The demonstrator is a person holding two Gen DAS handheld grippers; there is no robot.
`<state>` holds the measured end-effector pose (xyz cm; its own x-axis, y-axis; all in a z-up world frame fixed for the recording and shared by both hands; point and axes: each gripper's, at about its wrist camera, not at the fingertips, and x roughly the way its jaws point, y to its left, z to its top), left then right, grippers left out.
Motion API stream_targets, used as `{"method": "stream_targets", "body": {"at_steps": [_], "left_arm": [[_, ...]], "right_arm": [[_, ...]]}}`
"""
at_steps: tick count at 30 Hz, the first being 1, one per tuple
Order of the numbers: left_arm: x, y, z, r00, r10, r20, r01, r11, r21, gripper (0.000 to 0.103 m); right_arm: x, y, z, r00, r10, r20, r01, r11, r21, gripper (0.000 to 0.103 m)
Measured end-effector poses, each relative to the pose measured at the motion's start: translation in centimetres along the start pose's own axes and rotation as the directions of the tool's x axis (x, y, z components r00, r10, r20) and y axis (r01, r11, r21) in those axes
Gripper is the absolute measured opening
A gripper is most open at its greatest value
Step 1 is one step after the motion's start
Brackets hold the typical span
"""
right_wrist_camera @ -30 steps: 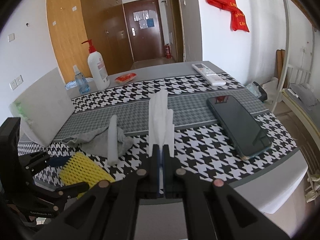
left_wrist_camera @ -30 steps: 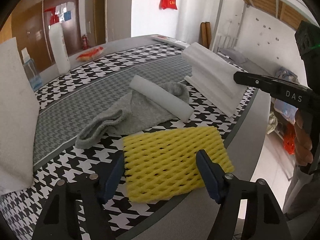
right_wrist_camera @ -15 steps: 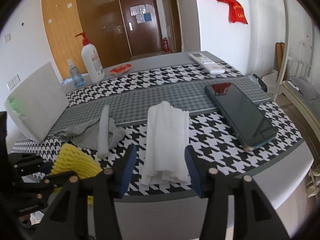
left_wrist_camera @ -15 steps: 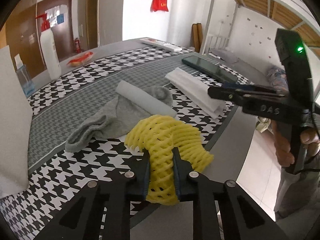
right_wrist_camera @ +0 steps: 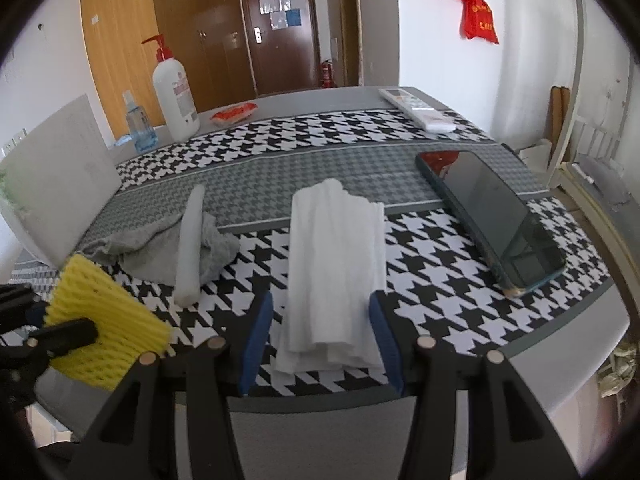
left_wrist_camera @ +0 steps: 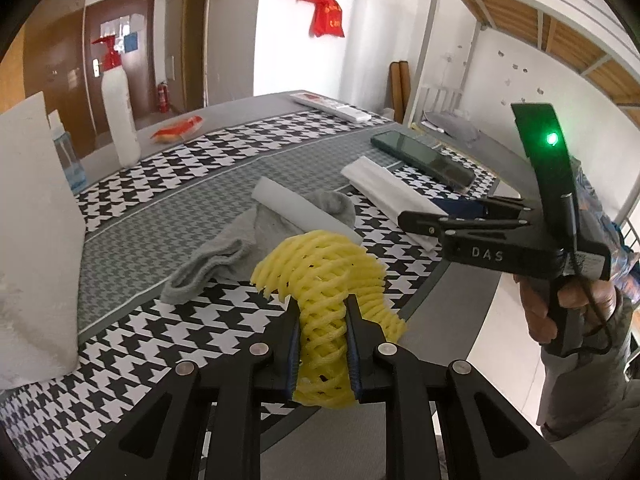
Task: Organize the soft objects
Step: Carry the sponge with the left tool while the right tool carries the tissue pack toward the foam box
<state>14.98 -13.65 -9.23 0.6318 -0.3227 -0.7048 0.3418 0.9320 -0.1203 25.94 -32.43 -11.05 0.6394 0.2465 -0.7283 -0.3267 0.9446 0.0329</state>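
The left gripper (left_wrist_camera: 322, 316) is clenched on the yellow foam net (left_wrist_camera: 320, 276), bunched and lifted off the near edge of the table (right_wrist_camera: 560, 344). The right gripper (right_wrist_camera: 320, 320) stands released, its jaws straddling the folded white cloth (right_wrist_camera: 336, 264) that lies flat by the near edge. The grey sock (right_wrist_camera: 148, 248) with the white foam roll (right_wrist_camera: 190, 248) across it looks unsorted, so most work seems left. A houndstooth cloth covers the table; a phone (right_wrist_camera: 488, 220) lies toward its right edge, and a pump bottle (right_wrist_camera: 174, 92) stands at the far edge before wooden doors.
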Motion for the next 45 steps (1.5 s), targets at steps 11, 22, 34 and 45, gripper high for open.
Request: {"method": "stream_targets", "body": {"at_steps": [11,22,34,45], "left_arm": [[-1.4,0.7,-0.3,0.999,0.03,0.036,-0.029,1.0,-0.01,0.021],[-3.8,1.7,0.3,0.99,0.092,0.103,-0.092,0.996,-0.007,0.021],[-6.3,2.2,1.7,0.969,0.161,0.188,-0.158,0.987,-0.03,0.021],[-8.0,2.6,2.5,0.944,0.22,0.244,-0.215,0.975,-0.05,0.021]], "right_arm": [[0.4,-0.2,0.1,0.996,-0.091,-0.005,0.091,0.996,-0.001,0.015],[-3.1,0.6,1.1,0.997,0.026,0.074,-0.028,0.999,0.025,0.008],[-7.5,3.2,1.8,0.979,0.083,0.184,-0.083,0.997,-0.006,0.008],[-9.6,4.8,2.6,0.963,0.107,0.246,-0.1,0.994,-0.04,0.008]]}}
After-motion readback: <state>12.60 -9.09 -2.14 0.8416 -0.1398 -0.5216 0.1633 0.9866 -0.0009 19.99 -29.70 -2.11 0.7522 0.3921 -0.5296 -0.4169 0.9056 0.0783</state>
